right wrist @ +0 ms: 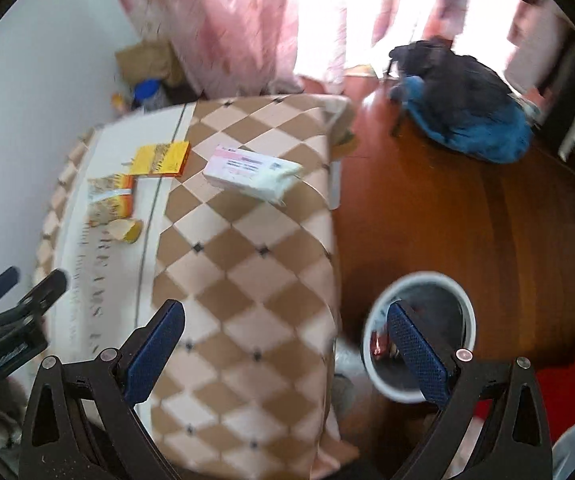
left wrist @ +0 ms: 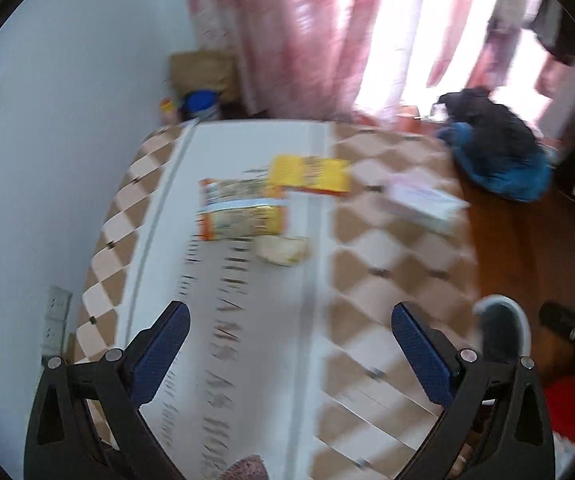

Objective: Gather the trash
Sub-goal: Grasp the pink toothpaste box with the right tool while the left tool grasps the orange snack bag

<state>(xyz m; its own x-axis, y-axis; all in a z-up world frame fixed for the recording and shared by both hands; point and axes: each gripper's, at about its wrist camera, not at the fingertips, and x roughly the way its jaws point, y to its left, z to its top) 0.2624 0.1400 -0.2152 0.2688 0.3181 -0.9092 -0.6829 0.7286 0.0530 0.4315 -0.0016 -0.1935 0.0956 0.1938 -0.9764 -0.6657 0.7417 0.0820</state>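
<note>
Both of my grippers hang with their jaws wide apart and nothing between them. The left gripper (left wrist: 291,360) is over the near end of the bed's white, lettered centre strip. The right gripper (right wrist: 287,356) straddles the right edge of the checked blanket (right wrist: 255,240), with its right finger over the bin.

My judgement is that the step in hand is a reach for the first piece of trash. To do it well, I would steady the rig first, since both views are smeared. Then I would send the left gripper straight ahead up the strip, come down over the nearest piece, and close across its narrow side. A flat box may need an edge lifted off the soft bedding. The white-rimmed bin (right wrist: 419,280) stands on the wooden floor just right of the bed, near me, so the carry is short.

The trash lies at the far part of the bed:
- A small crumpled pale-yellow wrapper (left wrist: 283,250), the nearest piece.
- Just beyond it, an orange and white snack packet (left wrist: 241,210).
- A flat yellow box (left wrist: 309,174), touching the packet's far right corner.
- Well to the right, on the checks, a pink and white box (right wrist: 247,170) with white tissue or paper spilling from its right end.
</note>
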